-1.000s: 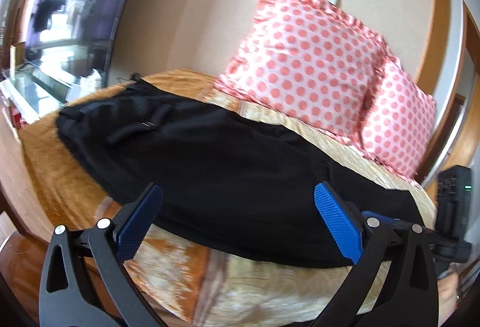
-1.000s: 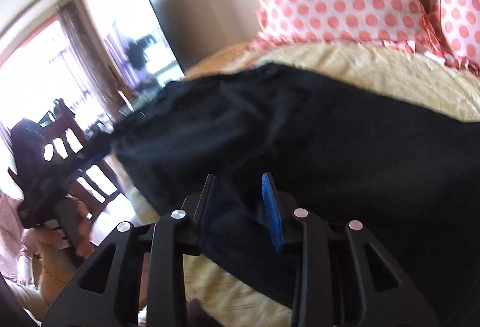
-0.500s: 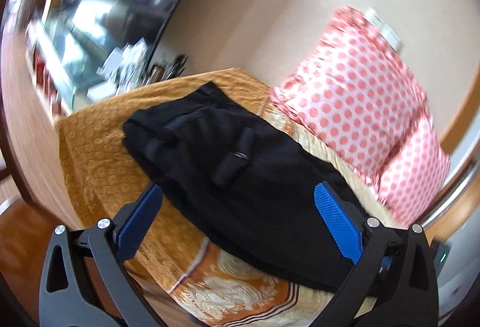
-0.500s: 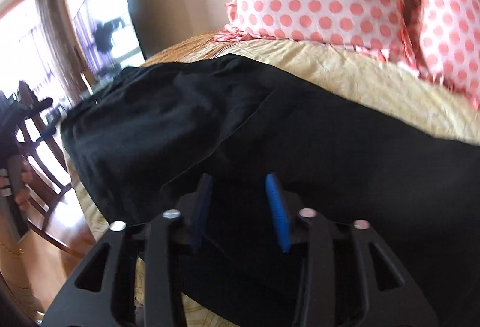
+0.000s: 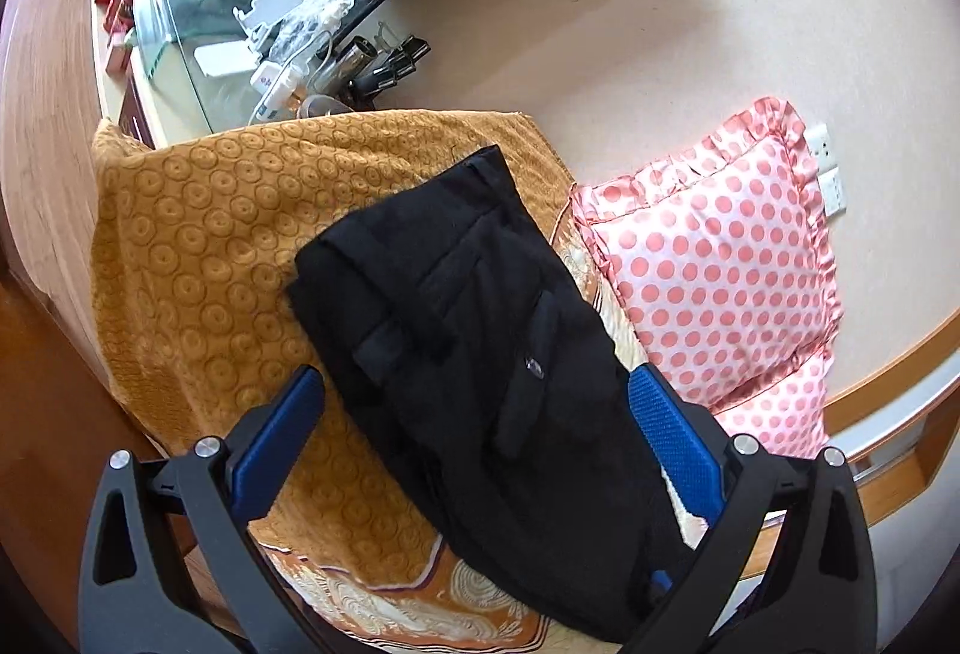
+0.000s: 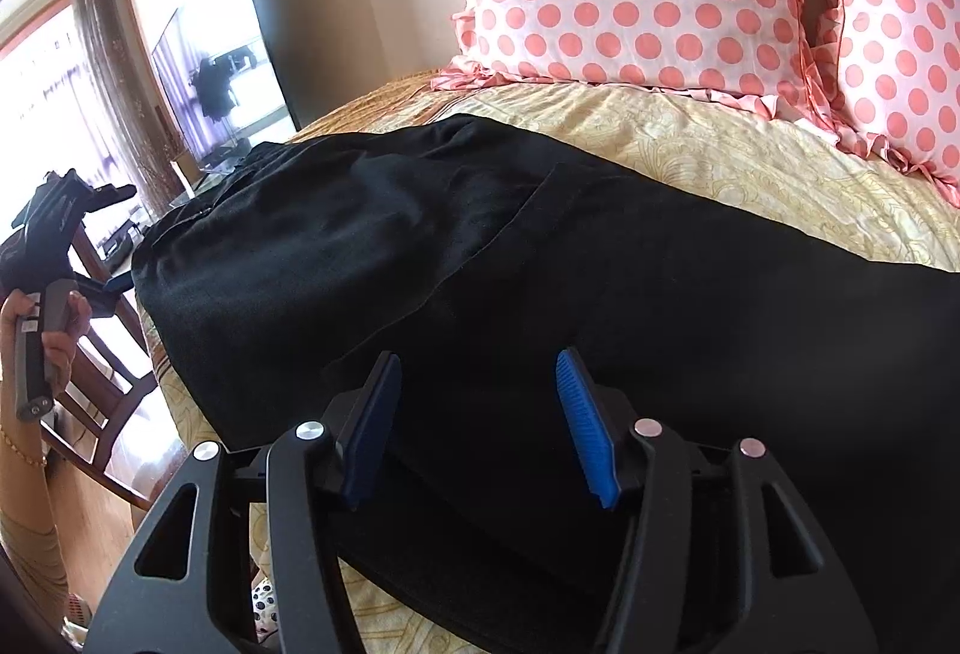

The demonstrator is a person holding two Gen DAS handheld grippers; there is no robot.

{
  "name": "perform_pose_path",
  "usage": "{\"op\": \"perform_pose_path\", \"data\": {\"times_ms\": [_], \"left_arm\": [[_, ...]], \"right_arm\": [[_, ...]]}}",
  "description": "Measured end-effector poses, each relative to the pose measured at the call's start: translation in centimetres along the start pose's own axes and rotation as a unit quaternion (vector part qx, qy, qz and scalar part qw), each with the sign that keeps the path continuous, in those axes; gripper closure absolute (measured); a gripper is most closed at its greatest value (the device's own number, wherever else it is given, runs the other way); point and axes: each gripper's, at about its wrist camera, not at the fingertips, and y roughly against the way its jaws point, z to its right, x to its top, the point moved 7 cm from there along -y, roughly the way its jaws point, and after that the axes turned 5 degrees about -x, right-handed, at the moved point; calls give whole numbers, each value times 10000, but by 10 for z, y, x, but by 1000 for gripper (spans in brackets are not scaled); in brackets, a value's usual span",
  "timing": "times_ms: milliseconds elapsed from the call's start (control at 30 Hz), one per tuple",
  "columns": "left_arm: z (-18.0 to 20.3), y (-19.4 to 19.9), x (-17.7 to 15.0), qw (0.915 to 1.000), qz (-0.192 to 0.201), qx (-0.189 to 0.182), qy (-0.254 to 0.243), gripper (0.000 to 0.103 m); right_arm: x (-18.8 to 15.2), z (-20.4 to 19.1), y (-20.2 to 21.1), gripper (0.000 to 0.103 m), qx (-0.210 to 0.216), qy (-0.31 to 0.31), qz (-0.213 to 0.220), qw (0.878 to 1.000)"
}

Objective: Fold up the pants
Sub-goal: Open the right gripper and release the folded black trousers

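Black pants [image 5: 480,354] lie lengthwise on the bed, waistband end toward the orange blanket. They fill the right wrist view [image 6: 540,264] too. My left gripper [image 5: 474,396] is wide open and empty, held above the waistband end. My right gripper [image 6: 477,396] is open over the near edge of the pants, blue pads apart, holding nothing. The left gripper also shows at the far left of the right wrist view [image 6: 78,246], in the person's hand.
An orange patterned blanket [image 5: 198,246] covers the bed end. Pink polka-dot pillows [image 5: 720,264] lean on the wall. A glass shelf with cables and chargers [image 5: 282,48] stands beyond the bed. A wooden chair [image 6: 102,342] stands beside the bed.
My right gripper has opened and let go of the pants fabric. My left gripper has risen and swung toward the waistband end, still open.
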Motion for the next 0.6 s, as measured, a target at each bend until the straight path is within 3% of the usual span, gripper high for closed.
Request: {"op": "perform_pose_path", "data": {"times_ms": [367, 500, 600], "left_arm": [[-12, -2, 15, 9919, -97, -674, 1074, 2], [-11, -5, 16, 9914, -28, -651, 1132, 3], [-11, -8, 17, 9943, 63, -351, 1009, 12]], "right_arm": [[2, 0, -1, 45, 58, -34, 42, 10000], [2, -1, -1, 45, 62, 1, 48, 10000], [2, -2, 0, 45, 66, 15, 67, 10000]]}}
